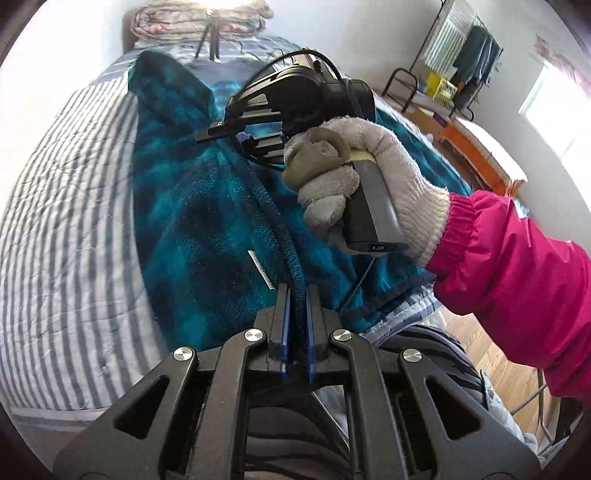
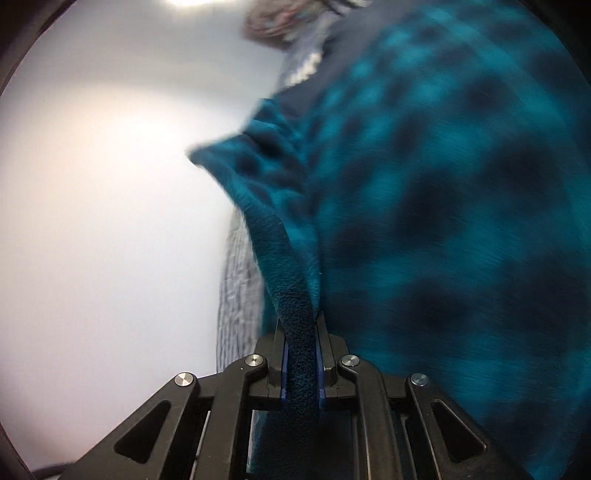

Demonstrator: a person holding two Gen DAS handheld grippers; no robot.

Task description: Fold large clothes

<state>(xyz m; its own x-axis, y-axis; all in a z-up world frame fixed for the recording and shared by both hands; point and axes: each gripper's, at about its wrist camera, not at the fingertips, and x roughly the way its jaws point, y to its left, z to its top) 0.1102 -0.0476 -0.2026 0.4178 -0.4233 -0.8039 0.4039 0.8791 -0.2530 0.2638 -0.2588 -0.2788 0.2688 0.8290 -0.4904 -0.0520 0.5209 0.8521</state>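
A teal and dark blue checked fleece garment [image 1: 192, 206] lies spread on a bed with a grey-striped quilt [image 1: 74, 184]. My left gripper [image 1: 298, 291] is shut on the garment's dark hem, near a white label [image 1: 260, 269]. Farther up the same edge is my right gripper [image 1: 229, 138], held by a gloved hand [image 1: 354, 158] with a pink sleeve [image 1: 517, 251]. In the right wrist view the right gripper [image 2: 301, 321] is shut on a thick fold of the fleece [image 2: 424, 221], which hangs blurred to its right.
Folded bedding [image 1: 199, 22] lies at the head of the bed. A black metal rack [image 1: 454, 48] with hanging clothes and an orange-edged piece of furniture [image 1: 476, 147] stand at the back right. Wooden floor [image 1: 491, 354] shows at the right. A white wall [image 2: 92, 221] fills the right wrist view's left.
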